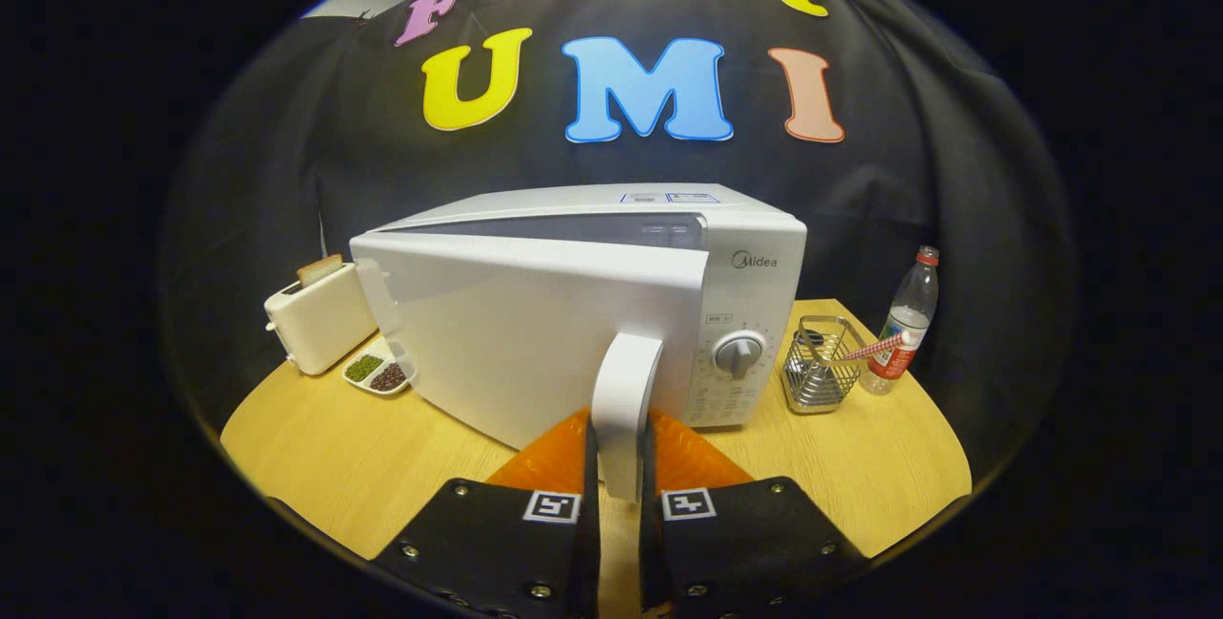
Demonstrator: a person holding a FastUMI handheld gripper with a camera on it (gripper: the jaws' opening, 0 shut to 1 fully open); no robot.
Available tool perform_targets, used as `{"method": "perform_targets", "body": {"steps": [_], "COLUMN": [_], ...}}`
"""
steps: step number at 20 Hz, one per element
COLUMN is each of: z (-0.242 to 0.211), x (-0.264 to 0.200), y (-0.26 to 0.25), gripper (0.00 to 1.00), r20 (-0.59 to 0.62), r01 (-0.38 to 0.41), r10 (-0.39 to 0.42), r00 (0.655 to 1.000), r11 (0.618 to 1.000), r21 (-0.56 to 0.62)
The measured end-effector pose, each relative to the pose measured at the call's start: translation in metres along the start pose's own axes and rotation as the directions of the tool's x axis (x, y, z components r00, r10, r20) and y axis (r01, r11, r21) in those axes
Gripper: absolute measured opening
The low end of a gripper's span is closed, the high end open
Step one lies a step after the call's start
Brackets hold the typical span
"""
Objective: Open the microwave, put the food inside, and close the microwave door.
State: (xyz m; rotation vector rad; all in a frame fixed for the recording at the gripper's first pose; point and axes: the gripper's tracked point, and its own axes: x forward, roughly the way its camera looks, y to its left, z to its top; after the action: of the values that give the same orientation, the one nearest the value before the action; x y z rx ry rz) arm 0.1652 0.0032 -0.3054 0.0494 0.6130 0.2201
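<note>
The gripper [619, 466] pinches from both sides the smooth, curved white handle [626, 409] of the microwave door [535, 337], which is swung partly away from the boxy microwave [755, 266] just ahead. The microwave stands on the wood-grain counter [334, 457]. Beyond, to the right, is a wire basket [814, 380]; to the left, a rounded toaster [320, 318].

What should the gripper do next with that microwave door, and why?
Probably keep pulling the door handle outward. The gripper has its jaws closed on the handle, and the microwave door is only partly swung open, likely too narrow a gap for putting food in.
</note>
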Motion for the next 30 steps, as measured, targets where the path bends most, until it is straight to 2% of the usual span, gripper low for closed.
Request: {"method": "perform_targets", "body": {"steps": [2, 14, 24, 30], "z": [-0.007, -0.038, -0.061, -0.069], "x": [-0.014, -0.079, -0.11, -0.122], "y": [0.011, 0.084, 0.153, 0.193], "gripper": [0.2, 0.2, 0.2, 0.2], "r20": [-0.009, -0.03, -0.007, 0.008], "r01": [-0.014, -0.053, -0.034, -0.004], "r10": [0.014, 0.053, 0.034, 0.004], "r00": [1.0, 0.998, 0.999, 1.0], "r11": [1.0, 0.999, 0.999, 0.998], "r21": [0.004, 0.005, 0.009, 0.055]}}
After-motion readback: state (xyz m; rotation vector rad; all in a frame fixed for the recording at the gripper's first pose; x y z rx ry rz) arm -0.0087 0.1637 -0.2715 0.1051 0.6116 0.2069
